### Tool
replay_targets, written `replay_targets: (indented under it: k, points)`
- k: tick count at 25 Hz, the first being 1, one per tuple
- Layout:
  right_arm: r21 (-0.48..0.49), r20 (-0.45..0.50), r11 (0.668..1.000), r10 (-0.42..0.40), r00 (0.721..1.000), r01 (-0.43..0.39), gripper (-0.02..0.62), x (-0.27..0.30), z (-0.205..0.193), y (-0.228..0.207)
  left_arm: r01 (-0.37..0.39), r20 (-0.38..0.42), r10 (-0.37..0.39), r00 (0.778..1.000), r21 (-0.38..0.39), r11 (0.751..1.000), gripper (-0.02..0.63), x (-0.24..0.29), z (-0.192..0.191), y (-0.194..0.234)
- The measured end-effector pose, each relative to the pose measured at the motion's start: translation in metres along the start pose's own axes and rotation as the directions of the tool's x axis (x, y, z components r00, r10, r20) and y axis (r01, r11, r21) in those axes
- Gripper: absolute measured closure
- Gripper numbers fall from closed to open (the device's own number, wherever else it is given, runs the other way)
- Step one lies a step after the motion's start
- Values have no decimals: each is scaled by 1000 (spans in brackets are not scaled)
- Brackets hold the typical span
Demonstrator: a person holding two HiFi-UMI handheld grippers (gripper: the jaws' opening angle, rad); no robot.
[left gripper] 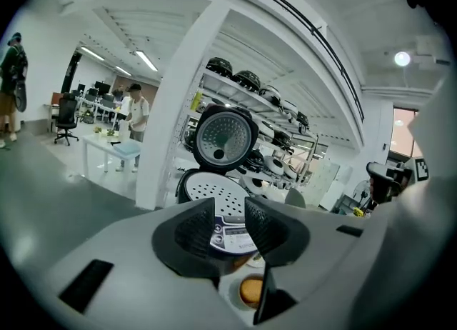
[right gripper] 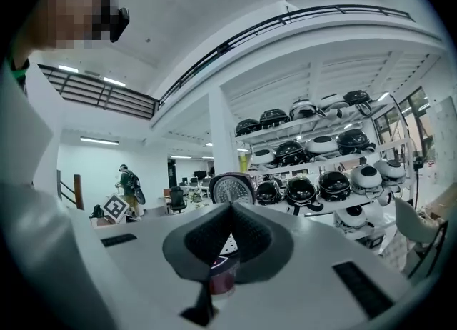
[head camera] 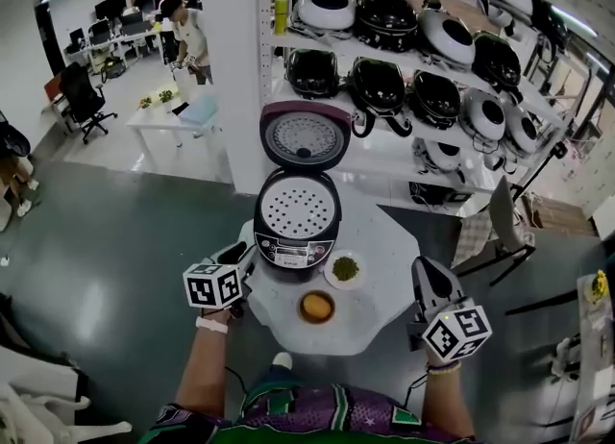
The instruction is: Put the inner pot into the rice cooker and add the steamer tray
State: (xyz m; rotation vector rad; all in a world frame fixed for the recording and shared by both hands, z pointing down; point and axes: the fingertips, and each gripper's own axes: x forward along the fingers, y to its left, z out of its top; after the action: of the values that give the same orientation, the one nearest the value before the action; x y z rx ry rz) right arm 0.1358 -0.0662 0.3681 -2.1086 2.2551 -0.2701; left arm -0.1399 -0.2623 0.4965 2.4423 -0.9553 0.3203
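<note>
Left of the small white counter [head camera: 389, 240], the left tongs [left gripper: 228, 211] hang with their jaws partly apart and nothing between them. They point toward the rice cooker [head camera: 291, 255] but are clear of it. At centre the cooker stands with its lid [head camera: 306, 136] tipped up, and the white perforated steamer tray [head camera: 299, 209] sits level in its mouth. The inner pot would be beneath, though the tray hides it from me. Just in front sit a dish of something orange-brown [head camera: 317, 307] and a dish of something green [head camera: 345, 268]. Off the counter's right edge, the right tongs [right gripper: 230, 214] are closed on nothing. I'd judge both placements done. What remains, if anything, is bringing the lid down, which would call for a push on its raised rim rather than a pinch.
</note>
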Motion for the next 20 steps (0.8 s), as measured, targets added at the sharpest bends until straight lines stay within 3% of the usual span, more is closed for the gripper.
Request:
replay_targets:
  k: [4, 9, 16, 20]
  points:
    - [-5, -39, 1000, -15, 999, 15, 591, -38, -1, -27, 10, 9, -10, 1000, 18, 1000, 456, -26, -21, -52]
    - [-49, -19, 998, -38, 999, 37, 591, -84, 2, -43, 23, 51, -25, 998, 42, 999, 469, -60, -43, -119]
    - [-63, -8, 997, 52, 999, -53, 591, -162, -6, -44, -19, 148, 3, 989, 104, 994, 496, -126, -74, -200]
    - [-84, 39, 990, 120, 992, -116, 589, -186, 16, -34, -37, 235, -1, 972, 157, 987, 516, -161, -69, -243]
